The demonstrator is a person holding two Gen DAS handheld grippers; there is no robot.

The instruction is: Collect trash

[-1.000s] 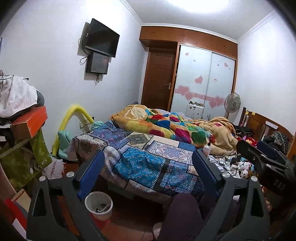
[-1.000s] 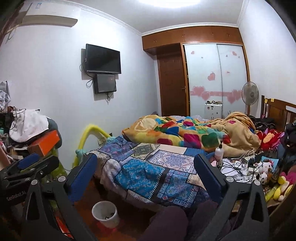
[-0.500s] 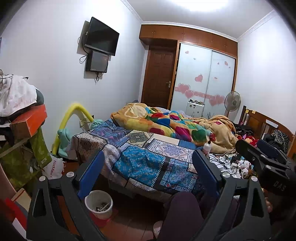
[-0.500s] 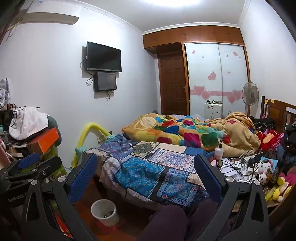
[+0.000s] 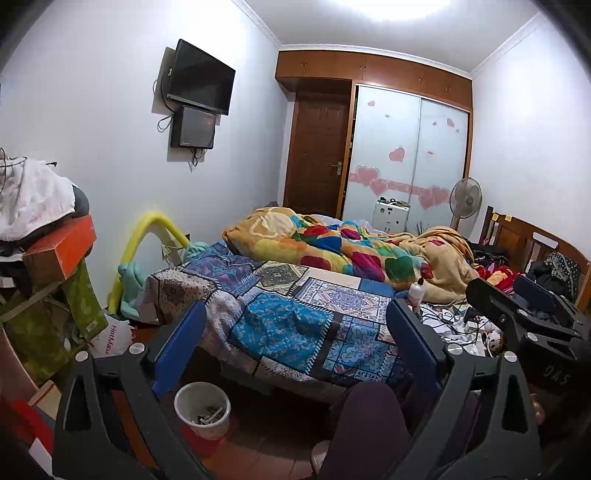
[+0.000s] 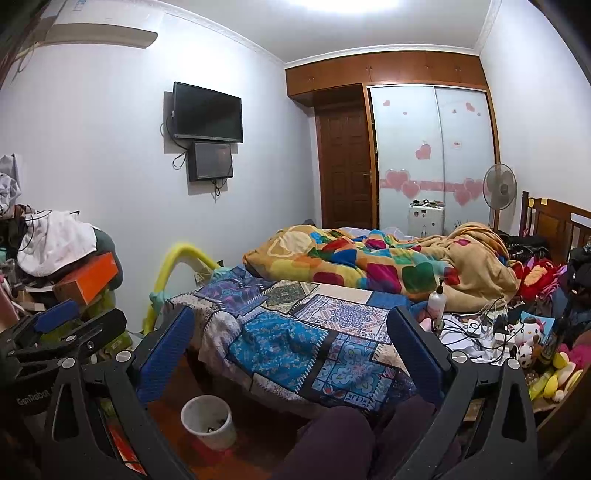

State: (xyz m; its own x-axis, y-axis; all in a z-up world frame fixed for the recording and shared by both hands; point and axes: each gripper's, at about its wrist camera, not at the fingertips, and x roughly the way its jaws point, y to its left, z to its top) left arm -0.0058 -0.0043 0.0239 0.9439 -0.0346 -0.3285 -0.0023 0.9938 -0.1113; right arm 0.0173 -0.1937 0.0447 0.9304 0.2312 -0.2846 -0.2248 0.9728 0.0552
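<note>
Left wrist view took in the right tool [image 5: 517, 310] as a black body with a blue pad at the far right edge, held over the cluttered side of the bed [image 5: 295, 325]; its fingertips were cut off there, so that view did not settle its opening. Right wrist view gave the reverse: the left tool [image 6: 66, 325] at the far left, in front of a heap with an orange box [image 6: 88, 277], and it alone showed a wall air conditioner [image 6: 99, 35] and soft toys [image 6: 532, 339] at the right.

Each tool's own camera showed its two blue fingers spread wide with nothing between them: the left tool [image 5: 295, 343] and the right tool [image 6: 291, 350] both pointed level across the patchwork bedspread toward the wardrobe [image 6: 432, 155]. A knee in dark purple trousers [image 5: 365, 421] sat low between the fingers.

One white trash bin [image 5: 202, 408] stood on the wooden floor at the foot of the bed, just beside the left tool's left finger [image 5: 181, 343], with a few scraps inside. There were two wall screens [image 5: 199, 81], one fan [image 5: 465, 197], and one white pump bottle [image 6: 437, 295] on the bed near a tangle of cables [image 6: 476, 325].
</note>
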